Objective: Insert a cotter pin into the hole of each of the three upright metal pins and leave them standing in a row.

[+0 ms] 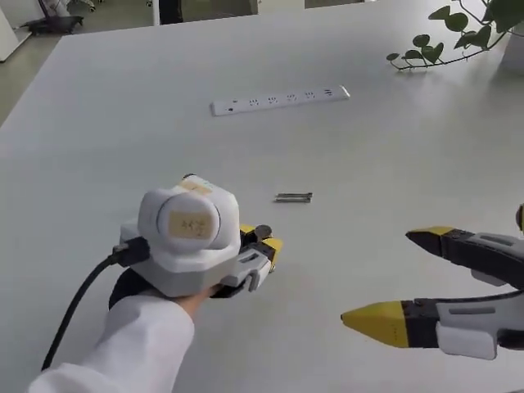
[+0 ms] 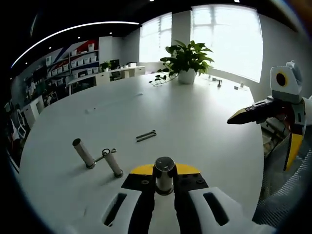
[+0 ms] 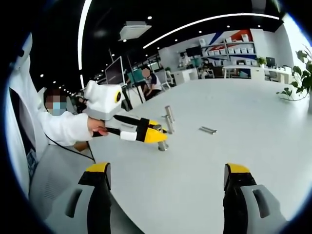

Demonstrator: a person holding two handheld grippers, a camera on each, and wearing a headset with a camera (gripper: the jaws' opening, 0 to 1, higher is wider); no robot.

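Note:
My left gripper [image 1: 268,243] is shut on an upright metal pin [image 2: 164,168] that stands on the white table [image 1: 123,106]. Left of it in the left gripper view stand two more pins: a bare one [image 2: 84,153], and one [image 2: 112,163] with a ringed cotter pin through its top. A pair of loose cotter pins [image 1: 293,197] lies flat on the table beyond the held pin. My right gripper [image 1: 381,278] hovers open to the right with nothing between its yellow tips. In the right gripper view the left gripper [image 3: 157,136] holds the pin [image 3: 163,145], with the loose cotter pins [image 3: 208,129] further right.
A white power strip [image 1: 280,100] lies across the far middle of the table. A trailing potted plant [image 1: 458,37] sits at the far right corner. The left gripper's black cable [image 1: 78,303] runs off the near left. A person's white sleeve [image 1: 123,352] is at the bottom left.

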